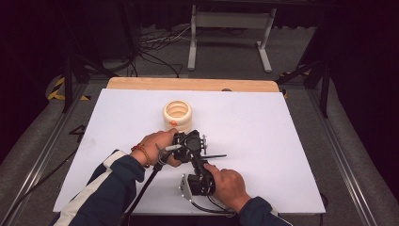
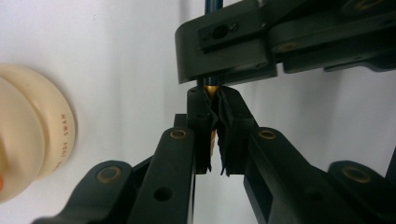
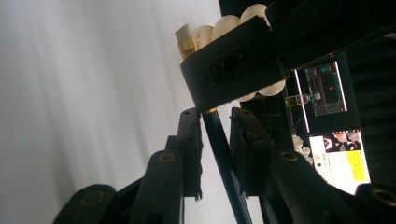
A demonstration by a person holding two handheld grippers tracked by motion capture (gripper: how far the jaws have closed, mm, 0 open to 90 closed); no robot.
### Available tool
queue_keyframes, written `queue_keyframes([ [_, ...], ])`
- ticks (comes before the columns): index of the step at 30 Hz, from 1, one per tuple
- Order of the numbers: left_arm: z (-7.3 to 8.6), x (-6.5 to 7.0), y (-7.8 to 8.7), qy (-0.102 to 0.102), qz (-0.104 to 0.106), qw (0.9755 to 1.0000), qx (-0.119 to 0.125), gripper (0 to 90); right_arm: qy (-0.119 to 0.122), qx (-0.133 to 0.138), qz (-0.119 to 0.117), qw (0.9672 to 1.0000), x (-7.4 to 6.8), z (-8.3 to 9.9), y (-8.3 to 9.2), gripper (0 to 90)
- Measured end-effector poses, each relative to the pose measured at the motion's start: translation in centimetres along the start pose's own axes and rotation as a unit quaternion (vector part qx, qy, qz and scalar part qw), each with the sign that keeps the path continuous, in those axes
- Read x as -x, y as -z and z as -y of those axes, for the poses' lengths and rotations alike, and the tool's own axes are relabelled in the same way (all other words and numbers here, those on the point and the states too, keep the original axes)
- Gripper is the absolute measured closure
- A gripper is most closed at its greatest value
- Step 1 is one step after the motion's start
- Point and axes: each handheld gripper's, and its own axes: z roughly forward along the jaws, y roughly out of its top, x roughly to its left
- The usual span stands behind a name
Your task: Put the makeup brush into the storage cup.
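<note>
- The person's two hands meet at the near middle of the white surface (image 1: 263, 136); dark sleeves with a white stripe come in from the bottom edge, and a red-orange band sits on the left wrist.
- The right gripper (image 1: 203, 165) lies nearest, its cable looping at the near edge. In the right gripper view its fingers (image 3: 189, 149) stand a little apart either side of a dark pen (image 3: 224, 158), not pressed on it.
- The left gripper (image 1: 194, 143) is just beyond, crossing the right one. In the left gripper view its fingers (image 2: 201, 130) are pinching the pen's gold end (image 2: 212, 89).
- From above, the pen's dark shaft (image 1: 216, 156) pokes out to the right between the two grippers.
- Just beyond the left hand (image 1: 157, 143) stands a cream ribbed holder (image 1: 177, 115), a stack of rings with an orange spot low on its side.
- Red lettering runs along one ring of the holder (image 2: 39, 135); it seems to end in "SWAN", the rest too blurred to read.
- The far edge of the surface shows a strip of bare wood (image 1: 193, 84).
- Beyond it lie grey carpet, loose cables (image 1: 160, 44) and a white metal stand (image 1: 230, 28); black frame legs stand at both sides against a dark room.
- Lit screens (image 3: 338, 154) show at the right of the right gripper view, their text unreadable.
</note>
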Motion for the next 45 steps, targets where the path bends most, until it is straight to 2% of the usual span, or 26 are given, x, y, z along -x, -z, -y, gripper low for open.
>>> queue_keyframes([
  [5, -0.3, 0.1, 0.0, -0.011, -0.001, 0.9999, -0.012, 83.9, 0.013, -0.004, -0.004, 0.9999, -0.1, 0.0, -0.2, 79.4],
  [9, -0.2, 0.1, -0.1, -0.008, -0.002, 0.9999, -0.009, 83.7, 0.019, -0.008, -0.008, 0.9998, -0.2, -0.1, -0.1, 81.7],
  [11, -0.2, 0.1, -0.1, -0.005, 0.0, 1.0, -0.004, 83.3, 0.02, -0.009, -0.016, 0.9996, -0.3, -0.1, -0.2, 83.8],
  [16, 0.4, 0.1, 0.5, -0.002, -0.009, 0.9996, 0.028, 80.2, 0.012, -0.014, -0.011, 0.9998, 0.0, 0.1, -0.1, 83.9],
  [19, 1.7, 0.0, 1.5, 0.013, -0.035, 0.9965, 0.074, 68.1, 0.006, -0.013, -0.017, 0.9998, 0.1, 0.4, -0.1, 83.9],
  [21, 2.8, 0.3, 2.1, 0.021, -0.053, 0.9926, 0.107, 57.0, 0.002, -0.013, -0.02, 0.9997, 0.3, 0.6, -0.1, 83.9],
  [22, 3.2, 0.5, 2.3, 0.027, -0.066, 0.9905, 0.117, 57.0, 0.002, -0.013, -0.02, 0.9997, 0.3, 0.6, -0.1, 83.9],
  [23, 3.9, 0.9, 2.6, 0.035, -0.084, 0.9878, 0.127, 53.7, -0.004, -0.011, -0.02, 0.9997, 0.3, 0.7, -0.1, 83.9],
  [24, 4.5, 1.2, 2.8, 0.04, -0.1, 0.9845, 0.139, 44.2, -0.015, -0.006, -0.02, 0.9997, 0.7, 0.9, -0.1, 83.8],
  [25, 5.7, 1.6, 3.1, 0.064, -0.119, 0.9763, 0.169, 40.7, -0.02, -0.004, -0.021, 0.9996, 0.8, 1.0, -0.1, 83.8],
  [27, 7.1, 2.0, 3.3, 0.086, -0.145, 0.9659, 0.197, 35.7, -0.048, -0.003, -0.032, 0.9983, 1.1, 1.4, 0.0, 83.8],
  [28, 7.8, 2.3, 3.3, 0.099, -0.165, 0.9586, 0.21, 29.4, -0.064, 0.004, -0.04, 0.9971, 1.3, 1.6, 0.0, 83.9],
  [29, 8.7, 2.5, 3.2, 0.122, -0.175, 0.9498, 0.229, 23.9, -0.077, 0.008, -0.042, 0.9961, 1.5, 1.8, 0.0, 83.8],
  [30, 8.7, 2.5, 3.2, 0.122, -0.175, 0.9498, 0.229, 23.3, -0.088, 0.007, -0.046, 0.995, 1.8, 2.1, 0.1, 83.8],
  [32, 10.3, 3.1, 3.0, 0.131, -0.188, 0.9393, 0.255, 20.9, -0.1, 0.013, -0.047, 0.9938, 2.0, 2.3, 0.1, 83.8],
  [33, 11.1, 3.3, 2.9, 0.136, -0.192, 0.9352, 0.264, 18.5, -0.107, 0.013, -0.045, 0.9932, 2.2, 2.5, 0.2, 83.9],
  [34, 12.4, 3.5, 2.5, 0.151, -0.188, 0.9296, 0.279, 15.2, -0.121, 0.019, -0.047, 0.9914, 2.7, 2.9, 0.3, 83.8],
  [36, 13.8, 3.9, 2.1, 0.16, -0.192, 0.9226, 0.293, 13.3, -0.14, 0.024, -0.05, 0.9886, 3.1, 3.2, 0.4, 83.8],
  [37, 14.7, 4.0, 1.7, 0.169, -0.196, 0.9165, 0.305, 13.2, -0.147, 0.026, -0.054, 0.9873, 3.4, 3.4, 0.5, 83.9],
  [38, 15.4, 4.1, 1.5, 0.176, -0.196, 0.9123, 0.313, 12.5, -0.156, 0.029, -0.055, 0.9857, 3.7, 3.7, 0.5, 83.8],
  [39, 15.4, 4.1, 1.5, 0.176, -0.196, 0.9123, 0.313, 11.0, -0.167, 0.032, -0.059, 0.9837, 3.9, 3.9, 0.6, 83.8],
  [40, 16.2, 4.2, 1.1, 0.189, -0.196, 0.9069, 0.322, 11.0, -0.167, 0.032, -0.059, 0.9837, 3.9, 3.9, 0.6, 83.8],
  [41, 16.6, 4.3, 0.9, 0.193, -0.199, 0.9041, 0.325, 10.1, -0.176, 0.036, -0.063, 0.9817, 4.2, 4.0, 0.6, 83.8],
  [42, 17.7, 4.5, 0.5, 0.2, -0.204, 0.8966, 0.338, 9.8, -0.181, 0.039, -0.069, 0.9803, 4.3, 4.1, 0.6, 83.8],
  [44, 18.6, 4.6, 0.1, 0.21, -0.202, 0.8906, 0.35, 9.0, -0.203, 0.051, -0.076, 0.975, 4.6, 4.3, 0.7, 83.8],
  [45, 19.5, 4.9, -0.2, 0.217, -0.207, 0.8842, 0.358, 9.0, -0.211, 0.054, -0.082, 0.9726, 4.7, 4.4, 0.7, 83.8],
])
